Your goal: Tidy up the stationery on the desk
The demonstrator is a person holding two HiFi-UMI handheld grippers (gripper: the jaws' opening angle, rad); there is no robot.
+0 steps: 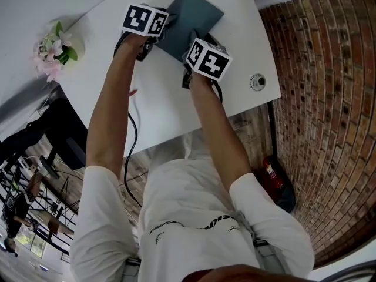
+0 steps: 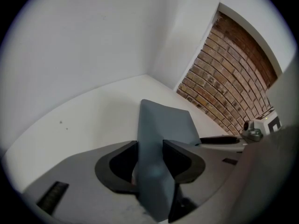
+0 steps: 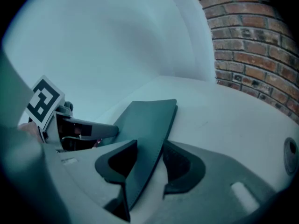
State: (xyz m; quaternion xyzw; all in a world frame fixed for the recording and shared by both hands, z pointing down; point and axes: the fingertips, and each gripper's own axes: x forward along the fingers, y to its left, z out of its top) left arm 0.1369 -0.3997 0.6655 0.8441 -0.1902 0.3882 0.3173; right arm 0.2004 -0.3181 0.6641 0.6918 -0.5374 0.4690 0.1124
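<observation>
Person's white shirt [image 1: 188, 216] fills the foreground; beyond it, left tool [image 1: 164, 33] and right tool [image 1: 191, 44] meet a grey-blue notebook [image 1: 195, 16] at the white counter's [image 1: 170, 98] far end. Left gripper view: jaws clamp the notebook's edge. Right gripper view: jaws pinch another edge.

Notebook [image 1: 194, 16] cover: matt, smooth, slate-grey, prob. leatherette. Bench [image 1: 164, 110]: smooth white, matt. Wall [image 1: 329, 87] at right: rough brick.

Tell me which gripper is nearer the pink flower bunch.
Left. The left gripper grips the flat grey-blue notebook on the side toward the pink flower bunch; the right gripper grips its other side, farther off.
</observation>
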